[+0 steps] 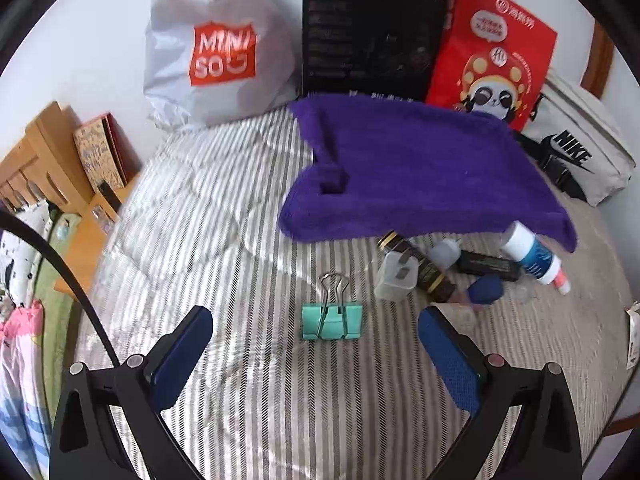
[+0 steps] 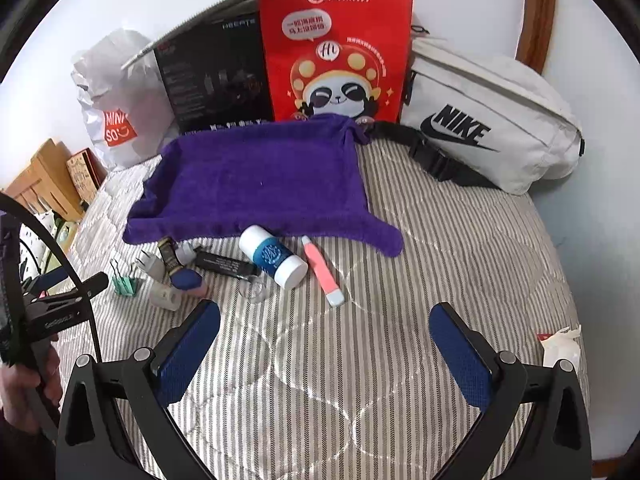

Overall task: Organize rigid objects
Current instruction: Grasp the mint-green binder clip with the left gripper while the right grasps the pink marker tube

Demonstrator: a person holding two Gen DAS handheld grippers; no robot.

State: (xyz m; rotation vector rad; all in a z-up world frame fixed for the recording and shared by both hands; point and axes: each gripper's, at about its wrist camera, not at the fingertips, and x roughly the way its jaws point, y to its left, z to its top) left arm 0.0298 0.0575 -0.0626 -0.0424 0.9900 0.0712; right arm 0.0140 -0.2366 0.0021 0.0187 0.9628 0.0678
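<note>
Two claws hang over the striped bed point(image 2: 460, 240), both spread wide and holding nothing. On the left, the left claw point(image 1: 316, 342) is lined up on the green binder clip point(image 1: 332, 321), which lies flat just ahead of it, between the two blue fingers point(image 1: 184, 354) but not touching either. To take it well, I'd say the claw should come straight down and close across the clip's green body, not the thin wire handles, which would likely slip or swing. The soft quilt may give, so a gentle press seems wise.

Right of the clip sits the jumble: a white plug point(image 1: 396, 278), a dark tube point(image 1: 418, 268), a blue cap point(image 1: 486, 289), then the white bottle point(image 2: 276, 258) and a pink pen-like stick point(image 2: 322, 270), all near the front edge of the purple towel point(image 2: 256, 184).

Farther right, the right claw point(image 2: 324, 354) hovers level above bare quilt, short of the pile and pointed toward the bottle.
</note>
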